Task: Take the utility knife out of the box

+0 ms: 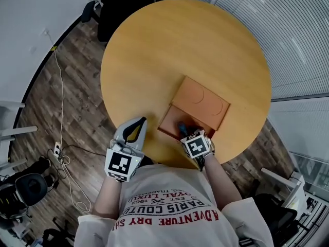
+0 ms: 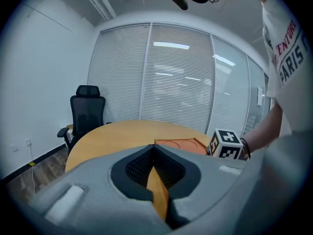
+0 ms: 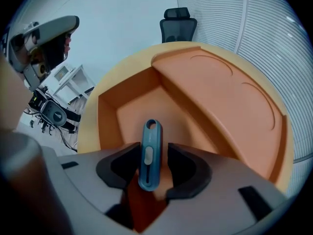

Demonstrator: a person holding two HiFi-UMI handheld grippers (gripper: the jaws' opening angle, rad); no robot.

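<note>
An orange box [image 1: 175, 118] lies open near the round wooden table's front edge, its lid [image 1: 201, 101] resting across the far half. A blue utility knife [image 3: 150, 153] lies lengthways on the box floor [image 3: 128, 109]. My right gripper [image 3: 154, 153] points steeply down into the box with its jaws open. The knife sits between the pads with small gaps on both sides. In the head view the right gripper [image 1: 184, 133] covers most of the knife [image 1: 181, 127]. My left gripper [image 1: 141, 120] hovers at the table edge left of the box, shut and empty.
The round table [image 1: 169, 45] stands on wood flooring. A black office chair [image 1: 121, 4] stands at the table's far side. Cables and a power strip [image 1: 59, 152] lie on the floor to the left. Window blinds [image 2: 176, 77] line the wall beyond the table.
</note>
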